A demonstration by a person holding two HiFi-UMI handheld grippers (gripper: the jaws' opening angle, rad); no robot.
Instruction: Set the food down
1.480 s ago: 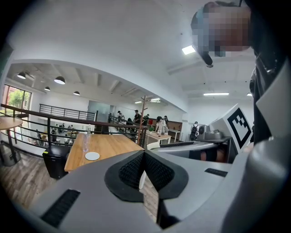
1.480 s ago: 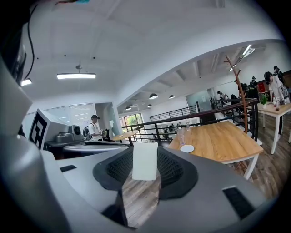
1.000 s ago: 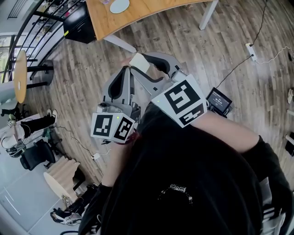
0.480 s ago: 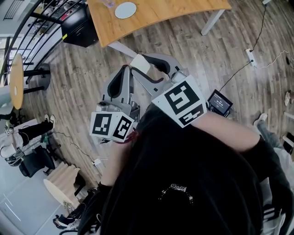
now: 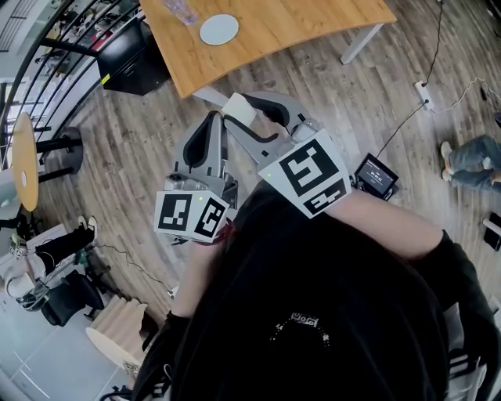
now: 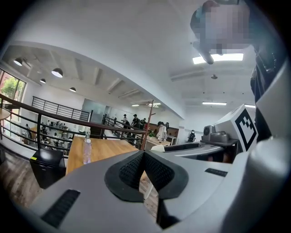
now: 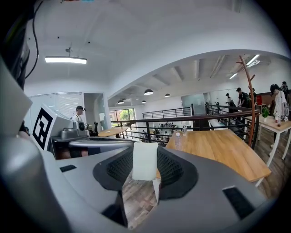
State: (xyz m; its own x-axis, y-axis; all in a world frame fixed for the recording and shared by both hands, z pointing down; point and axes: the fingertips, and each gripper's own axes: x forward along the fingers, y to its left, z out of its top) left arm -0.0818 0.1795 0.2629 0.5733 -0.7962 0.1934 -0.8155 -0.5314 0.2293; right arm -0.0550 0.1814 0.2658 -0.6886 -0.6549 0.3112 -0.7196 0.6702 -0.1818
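Got the pale food block [image 7: 144, 161] pinched in the jaws of the right gripper [image 7: 144, 169], mid-air well short of the bench [image 5: 297, 23], with the jaws of the left gripper [image 6: 143, 157] pressed together, empty – could easily lose it to the floor [image 5: 141, 157] from a jolt loosening that pinch.

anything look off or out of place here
Nothing stands out. The right gripper holds the pale food block squarely; on the table the plate lies flat and the bottle stands upright.
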